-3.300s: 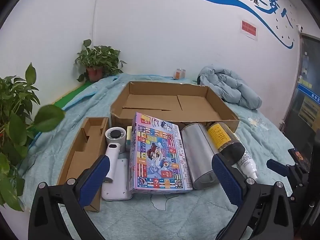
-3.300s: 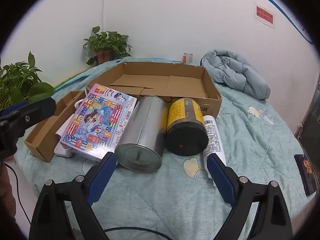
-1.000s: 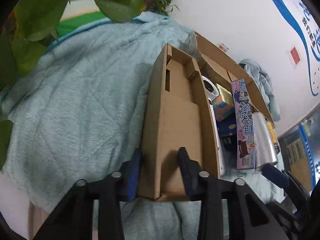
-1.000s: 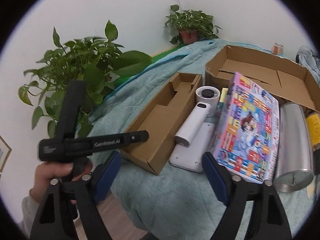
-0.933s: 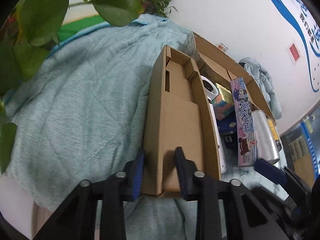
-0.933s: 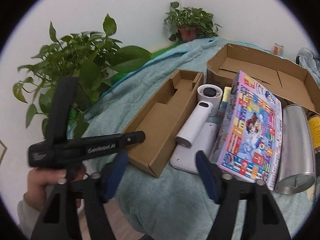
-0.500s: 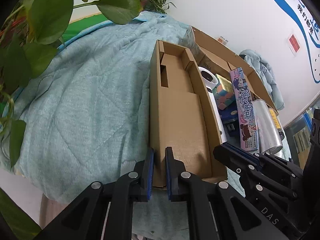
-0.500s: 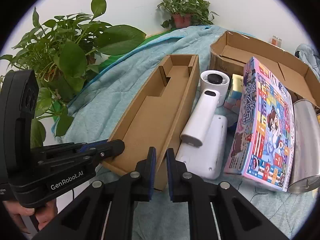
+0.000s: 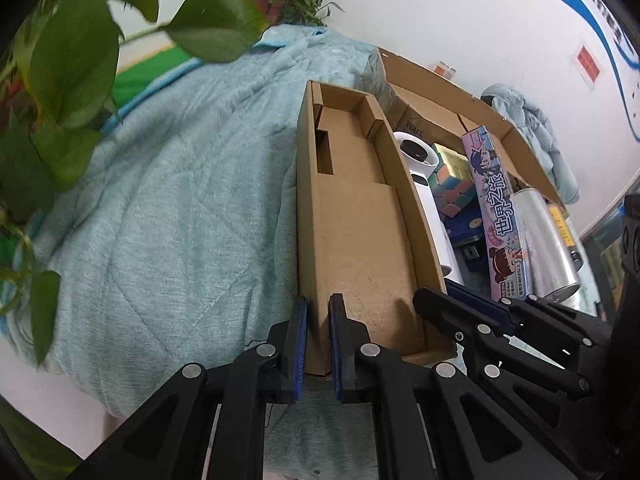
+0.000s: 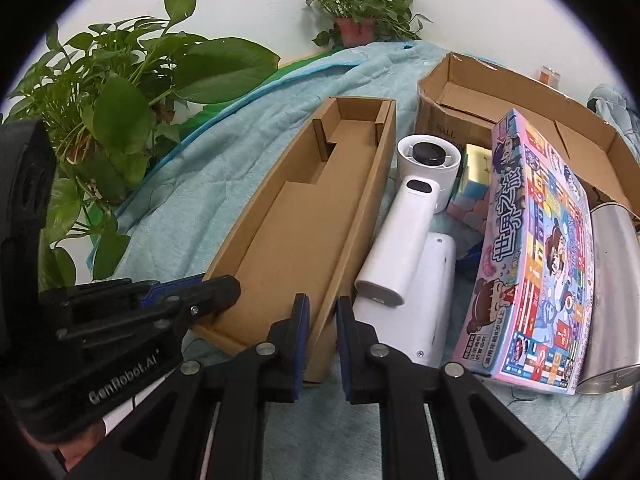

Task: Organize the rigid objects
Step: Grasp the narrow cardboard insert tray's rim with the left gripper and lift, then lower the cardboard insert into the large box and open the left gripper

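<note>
White walls behind, a pale teal quilt (image 9: pixel 160 208) spread over the bed, leafy plants (image 10: pixel 120 92) crowding its left edge and a potted one (image 10: pixel 360 4) at the far corner. Hard to make out: the near end wall of the long cardboard tray (image 9: pixel 360 220), hidden behind black gripper frames in both views; a hand at the lower left of the right wrist view, barely visible under the other tool. Lay near the left edge of the bed, that tray, long axis running from the near edge away toward the far wall, open side up, a notched cardboard insert inside. Left gripper (image 9: pixel 318 336) clamped together on the tray's left side wall at the near end, one pad outside, one inside. Right gripper (image 10: pixel 322 340) pinched likewise on the tray's right side wall at the near corner. Just beside the tray on its right, a white handheld fan (image 10: pixel 408 216) lying over a white flat case (image 10: pixel 424 300), head toward the far wall. Further right, a pastel cube (image 10: pixel 472 184), partly covered by a colourful game box (image 10: pixel 540 248) tilted up on edge; then a silver can (image 10: pixel 612 292), cut off at the frame's rim. Beyond these, a wide shallow carton (image 10: pixel 500 100), open.
</note>
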Motion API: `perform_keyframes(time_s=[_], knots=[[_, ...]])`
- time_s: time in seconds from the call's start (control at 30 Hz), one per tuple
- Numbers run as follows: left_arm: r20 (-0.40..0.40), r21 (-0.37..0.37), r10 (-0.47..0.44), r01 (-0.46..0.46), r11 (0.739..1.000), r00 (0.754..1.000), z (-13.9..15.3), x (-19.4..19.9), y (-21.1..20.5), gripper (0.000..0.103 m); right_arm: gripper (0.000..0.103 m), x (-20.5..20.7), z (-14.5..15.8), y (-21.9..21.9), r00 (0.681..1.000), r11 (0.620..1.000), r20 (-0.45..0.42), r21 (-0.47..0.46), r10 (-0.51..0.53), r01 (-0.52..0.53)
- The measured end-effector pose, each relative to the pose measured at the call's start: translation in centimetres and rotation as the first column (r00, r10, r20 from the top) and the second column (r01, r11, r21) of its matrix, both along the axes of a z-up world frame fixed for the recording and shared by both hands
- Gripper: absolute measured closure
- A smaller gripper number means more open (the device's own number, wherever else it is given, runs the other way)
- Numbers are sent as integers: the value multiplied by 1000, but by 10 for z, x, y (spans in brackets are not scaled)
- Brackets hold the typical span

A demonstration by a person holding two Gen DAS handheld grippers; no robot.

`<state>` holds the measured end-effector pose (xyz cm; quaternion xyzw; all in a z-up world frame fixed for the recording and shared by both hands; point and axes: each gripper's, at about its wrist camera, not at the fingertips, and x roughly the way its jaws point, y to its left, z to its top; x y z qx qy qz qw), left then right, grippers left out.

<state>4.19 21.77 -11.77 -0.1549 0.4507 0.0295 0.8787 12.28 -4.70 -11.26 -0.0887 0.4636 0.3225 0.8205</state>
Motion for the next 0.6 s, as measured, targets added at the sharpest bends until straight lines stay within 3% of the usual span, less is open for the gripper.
perform_keyframes(time_s=[0.1, 0.33, 0.6], knots=[[32, 26, 2, -3, 1000, 999, 15, -5, -7, 97, 91, 0, 8, -7, 1000, 999, 10, 49, -8, 7], [184, 104, 4, -23, 994, 983, 84, -19, -31, 97, 91, -8, 68, -29, 986, 983, 167, 184, -30, -1], [333, 189, -123, 61, 980, 935, 166, 31, -78, 97, 91, 26, 125, -66, 948, 955, 279, 287, -155, 72]])
